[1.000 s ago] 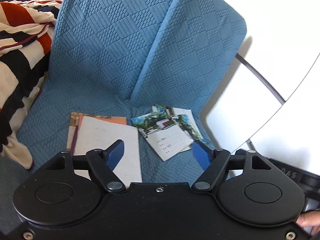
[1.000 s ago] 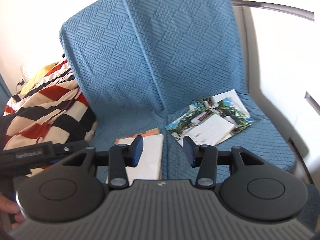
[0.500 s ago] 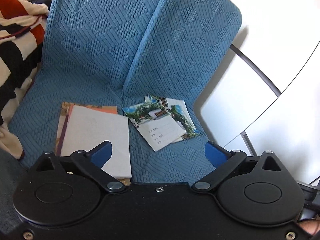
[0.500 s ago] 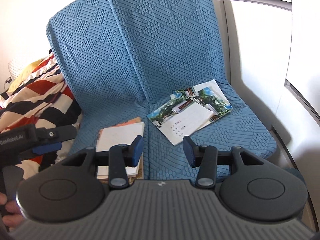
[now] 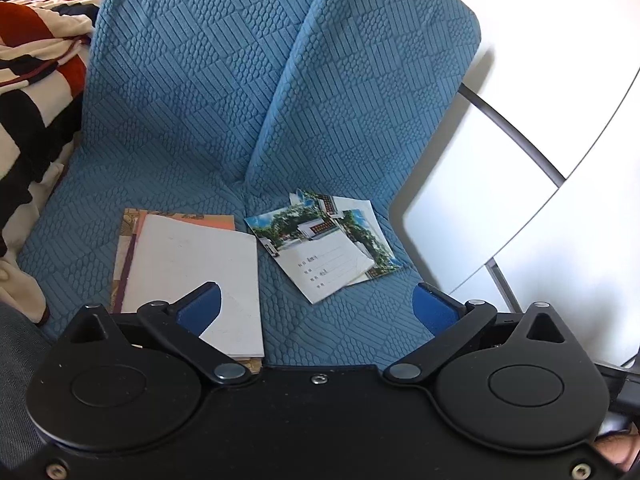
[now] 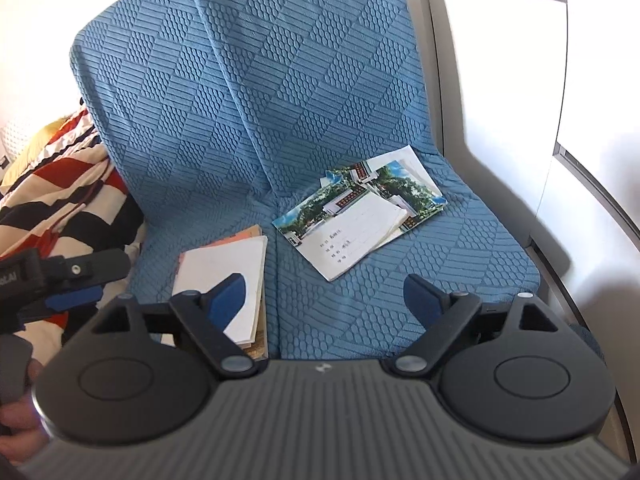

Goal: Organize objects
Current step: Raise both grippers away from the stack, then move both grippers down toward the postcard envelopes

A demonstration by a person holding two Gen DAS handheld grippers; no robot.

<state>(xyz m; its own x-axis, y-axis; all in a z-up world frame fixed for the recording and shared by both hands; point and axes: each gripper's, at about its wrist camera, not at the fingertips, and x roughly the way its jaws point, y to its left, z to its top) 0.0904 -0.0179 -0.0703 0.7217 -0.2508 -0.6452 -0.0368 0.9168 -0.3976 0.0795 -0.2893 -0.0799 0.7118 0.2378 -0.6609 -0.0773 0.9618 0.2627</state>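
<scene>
Left wrist view: left gripper [image 5: 316, 304] hangs over the front of the blue quilted seat cover [image 5: 192, 100], jaws spread wide, nothing between them. Below its left finger lies the notebook stack [image 5: 188, 268]: white cover on top, orange and brown covers showing at the far and left edges. Long axis runs front to back, roughly square to the seat. Just right of it, apart from it, sits the loose pile of photo booklets [image 5: 326, 248], fanned and overlapping, the top one with its white label panel toward the camera. Its long axis slants, near corner pointing front, far end toward the right back. Striped blanket [image 5: 32, 92] is bunched at the left.

Right wrist view: right gripper [image 6: 324, 296] jaws are opening, empty, aimed down at the bare seat fabric between the two piles. Notebook stack [image 6: 224, 276] sits partly behind its left finger; photo booklets [image 6: 360, 224] lie further back and right, skewed. Left gripper [image 6: 76, 280] shows at the left edge.

Progress, as judged: barely begun. One stack looks squared; the booklets are not yet gathered or aligned.
</scene>
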